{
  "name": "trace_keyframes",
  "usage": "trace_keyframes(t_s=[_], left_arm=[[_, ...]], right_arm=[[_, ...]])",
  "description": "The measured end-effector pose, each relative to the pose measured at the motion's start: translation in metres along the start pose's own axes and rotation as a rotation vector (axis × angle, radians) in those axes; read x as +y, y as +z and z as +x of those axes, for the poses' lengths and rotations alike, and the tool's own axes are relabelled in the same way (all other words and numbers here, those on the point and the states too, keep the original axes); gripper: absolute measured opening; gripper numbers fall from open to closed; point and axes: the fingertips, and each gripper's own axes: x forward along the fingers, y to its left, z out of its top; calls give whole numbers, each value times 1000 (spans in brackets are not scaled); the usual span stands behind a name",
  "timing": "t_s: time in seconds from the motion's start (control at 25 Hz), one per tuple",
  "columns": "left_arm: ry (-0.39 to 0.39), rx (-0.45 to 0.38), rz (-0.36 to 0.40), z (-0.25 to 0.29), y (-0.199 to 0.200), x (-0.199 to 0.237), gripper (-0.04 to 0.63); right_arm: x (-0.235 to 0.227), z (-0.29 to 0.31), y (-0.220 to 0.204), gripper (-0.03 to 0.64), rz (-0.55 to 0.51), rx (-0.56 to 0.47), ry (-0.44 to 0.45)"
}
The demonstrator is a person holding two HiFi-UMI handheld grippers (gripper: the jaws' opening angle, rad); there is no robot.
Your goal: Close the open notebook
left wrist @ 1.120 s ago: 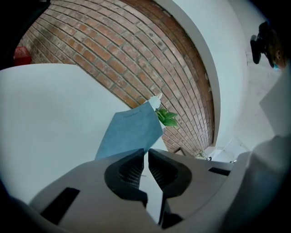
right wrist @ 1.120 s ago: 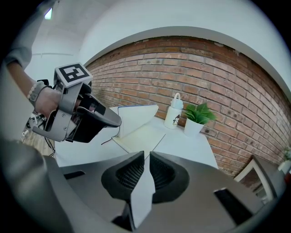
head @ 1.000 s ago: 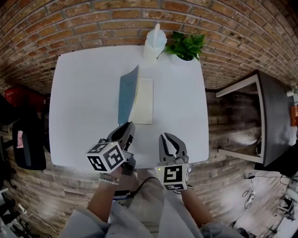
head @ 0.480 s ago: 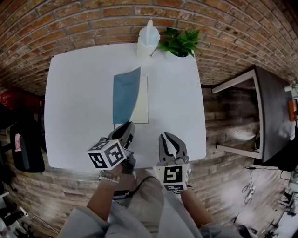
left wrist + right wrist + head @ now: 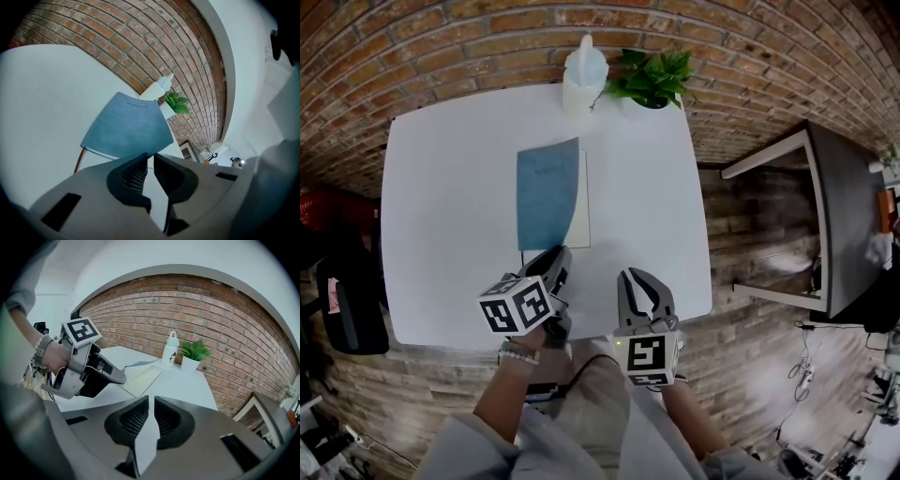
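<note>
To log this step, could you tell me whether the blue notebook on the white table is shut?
Not fully shut: the blue-covered paper notebook has its cover slanted above the cream pages.

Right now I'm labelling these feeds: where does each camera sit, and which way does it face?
Head view: on the person's head, looking steeply down at the table and notebook; left gripper, right gripper and forearms show.
Left gripper view: on the left gripper, facing the notebook's blue cover; its own fingers show.
Right gripper view: on the right gripper, facing the brick wall; its fingers and the left hand show.
Shared: all three see the notebook, bottle and plant.
</note>
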Motion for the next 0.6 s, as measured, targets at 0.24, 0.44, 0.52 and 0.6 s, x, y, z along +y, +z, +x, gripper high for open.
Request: trace_keyframes(t_s=[0.24, 0.44, 0.52, 0.6], left_arm=[[4, 58, -15, 8, -6, 4, 46], [-8, 101, 13, 13, -10, 2, 54], [-14, 107, 21, 12, -11, 0, 55], [-24, 108, 28, 9, -9, -2, 58]], right_arm=[[-5, -2, -3, 63, 24, -6, -2], [-4, -2, -5, 63, 26, -1, -3], [-3, -2, -5, 64, 24, -2, 0], [1, -3, -2, 63, 25, -9, 8]])
